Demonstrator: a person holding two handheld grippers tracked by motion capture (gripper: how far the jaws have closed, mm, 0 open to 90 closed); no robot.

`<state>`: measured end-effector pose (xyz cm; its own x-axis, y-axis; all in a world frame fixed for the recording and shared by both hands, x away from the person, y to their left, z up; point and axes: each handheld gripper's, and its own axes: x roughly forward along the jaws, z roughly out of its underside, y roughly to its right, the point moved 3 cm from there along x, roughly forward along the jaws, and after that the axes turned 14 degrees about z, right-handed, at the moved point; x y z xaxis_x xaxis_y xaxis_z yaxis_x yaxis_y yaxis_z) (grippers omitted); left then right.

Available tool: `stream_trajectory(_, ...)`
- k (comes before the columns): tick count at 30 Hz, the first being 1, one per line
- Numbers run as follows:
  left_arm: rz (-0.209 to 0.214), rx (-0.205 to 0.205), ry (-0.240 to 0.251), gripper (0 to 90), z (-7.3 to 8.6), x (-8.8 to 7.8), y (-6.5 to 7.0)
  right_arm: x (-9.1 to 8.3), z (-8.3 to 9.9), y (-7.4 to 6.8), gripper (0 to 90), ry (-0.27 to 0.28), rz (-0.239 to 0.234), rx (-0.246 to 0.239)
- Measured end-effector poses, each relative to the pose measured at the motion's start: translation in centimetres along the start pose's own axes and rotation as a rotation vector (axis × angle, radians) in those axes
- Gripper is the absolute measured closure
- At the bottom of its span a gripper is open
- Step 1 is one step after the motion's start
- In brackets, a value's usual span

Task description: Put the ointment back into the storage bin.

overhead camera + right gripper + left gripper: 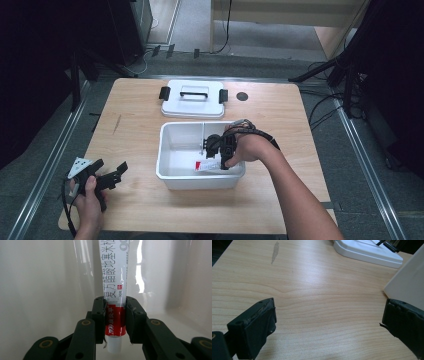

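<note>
The worktop (pixel 140 210) is pale wood with rounded corners, a dark streak in its grain at the left and a small round dark hole (pixel 242 96) near its far edge. It stands on a grey floor (pixel 35 175) with metal rails (pixel 367 175) running along both sides. Cables (pixel 320 112) lie on the floor at the far right, black stand legs (pixel 320 70) reach in there, and light wooden furniture (pixel 280 10) stands at the far side.
</note>
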<state>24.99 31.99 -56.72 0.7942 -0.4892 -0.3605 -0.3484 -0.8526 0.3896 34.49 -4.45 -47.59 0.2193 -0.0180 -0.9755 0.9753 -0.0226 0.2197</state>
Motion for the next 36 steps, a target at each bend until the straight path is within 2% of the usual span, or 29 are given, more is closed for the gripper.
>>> stream_trajectory(9, 0.001, 0.0, 0.0, 0.0, 0.0, 0.0, 0.0, 0.2, -0.1, -0.2, 72.7, -0.019, -0.002, -0.012)
stream_trajectory(24, 0.003, -0.001, -0.001, 0.0, 0.0, 0.0, 0.0, 0.1, -0.1, -0.1, 72.0, -0.025, -0.008, 0.007)
stream_trajectory(33, 0.001, -0.003, 0.0, 0.0, 0.0, 0.0, 0.0, -1.2, 0.4, 0.2, 78.3, 0.023, -0.002, 0.04)
stream_trajectory(36, 0.001, 0.0, 0.0, 0.0, 0.0, 0.0, 0.0, -2.2, 0.9, 0.5, 80.5, 0.059, -0.005, 0.061)
